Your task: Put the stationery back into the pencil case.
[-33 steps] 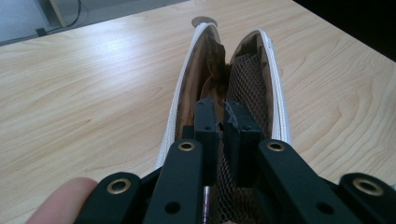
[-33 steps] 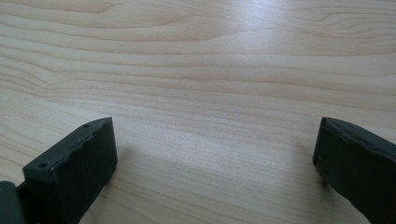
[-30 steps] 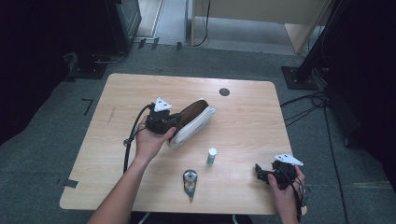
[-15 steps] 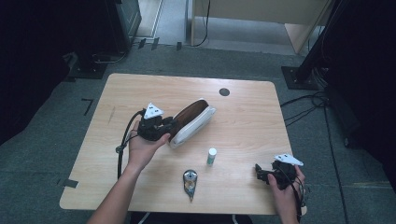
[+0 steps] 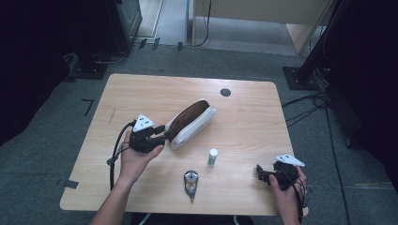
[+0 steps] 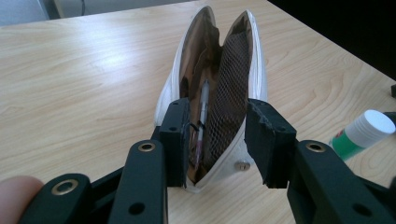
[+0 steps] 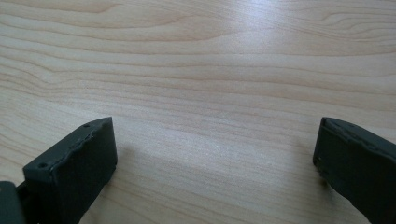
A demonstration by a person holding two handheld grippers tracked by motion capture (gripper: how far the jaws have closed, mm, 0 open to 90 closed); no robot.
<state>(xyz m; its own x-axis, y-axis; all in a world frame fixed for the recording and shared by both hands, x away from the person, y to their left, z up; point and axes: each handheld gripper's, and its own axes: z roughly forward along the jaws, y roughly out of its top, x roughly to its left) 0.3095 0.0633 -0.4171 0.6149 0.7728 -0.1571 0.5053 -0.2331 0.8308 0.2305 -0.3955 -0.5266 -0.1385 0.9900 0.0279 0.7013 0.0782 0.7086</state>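
Lengthwise, the white pencil case (image 5: pixel 190 123) lies near the bench (image 5: pixel 141 93) centre, unzipped, a pen visible inside, its long axis slanting away from the left claw (image 6: pixel 217 140). That claw has just been opening, its jaws now apart astride the case's near end without pressing it. A glue stick (image 5: pixel 213 156) and a small metal clip (image 5: pixel 190 182) lie nearer the front edge. The right claw (image 7: pixel 215 154), spread and empty, rests well apart; bare wood surrounds the case.

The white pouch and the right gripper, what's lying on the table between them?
A small glue stick stands between the pouch and the right gripper, seen in the high view.
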